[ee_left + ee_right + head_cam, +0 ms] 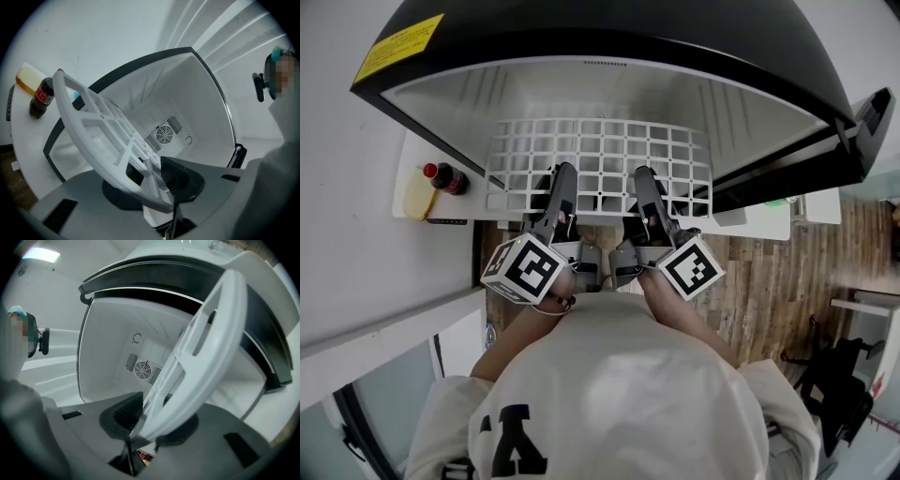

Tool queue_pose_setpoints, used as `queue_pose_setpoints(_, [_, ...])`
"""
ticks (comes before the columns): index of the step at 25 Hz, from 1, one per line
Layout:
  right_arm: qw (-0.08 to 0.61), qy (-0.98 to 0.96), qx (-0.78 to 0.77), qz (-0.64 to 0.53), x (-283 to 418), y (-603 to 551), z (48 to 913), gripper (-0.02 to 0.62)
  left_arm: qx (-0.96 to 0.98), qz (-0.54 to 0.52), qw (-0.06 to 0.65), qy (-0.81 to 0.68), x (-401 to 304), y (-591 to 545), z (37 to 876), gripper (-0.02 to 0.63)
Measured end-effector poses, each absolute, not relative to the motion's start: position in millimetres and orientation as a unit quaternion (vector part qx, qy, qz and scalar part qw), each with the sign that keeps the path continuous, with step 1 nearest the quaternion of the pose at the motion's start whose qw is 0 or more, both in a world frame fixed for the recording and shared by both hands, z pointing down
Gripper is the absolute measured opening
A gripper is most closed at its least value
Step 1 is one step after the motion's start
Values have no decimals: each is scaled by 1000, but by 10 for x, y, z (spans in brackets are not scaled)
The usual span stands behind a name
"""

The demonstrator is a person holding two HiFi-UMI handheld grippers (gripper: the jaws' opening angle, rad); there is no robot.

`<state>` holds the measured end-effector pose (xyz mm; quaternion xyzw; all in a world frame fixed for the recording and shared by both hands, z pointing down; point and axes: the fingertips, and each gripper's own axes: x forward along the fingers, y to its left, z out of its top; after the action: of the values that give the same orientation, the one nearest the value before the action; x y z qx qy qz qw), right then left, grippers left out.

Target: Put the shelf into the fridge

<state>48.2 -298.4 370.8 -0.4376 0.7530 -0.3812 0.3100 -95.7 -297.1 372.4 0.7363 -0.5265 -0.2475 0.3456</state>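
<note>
A white grid shelf [600, 159] is held level at the mouth of the open black fridge [609, 37], its far part just inside the white interior. My left gripper [562, 180] is shut on the shelf's near edge, left of centre. To its right, my right gripper [643, 182] clamps the same edge. In the left gripper view the shelf [93, 122] runs slanted between the jaws of the left gripper [152, 177]. Seen from the right gripper view, the shelf [206, 352] is pinched by the right gripper [147, 422]. A fan grille [164, 136] shows on the fridge's back wall.
A cola bottle [445, 177] and a yellow object [417, 199] stand on a white counter [408, 159] left of the fridge. The fridge door [853, 141] hangs open at the right. Wooden floor [769, 281] lies below, and a dark chair [839, 375] stands at the lower right.
</note>
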Motion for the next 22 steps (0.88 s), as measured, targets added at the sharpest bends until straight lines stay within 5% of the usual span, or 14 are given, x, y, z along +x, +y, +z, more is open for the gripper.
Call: queue_pose_setpoints(22, [311, 756, -433, -379, 474, -3194, 3691, 100, 737, -250, 347, -523, -954, -3189, 3712, 106])
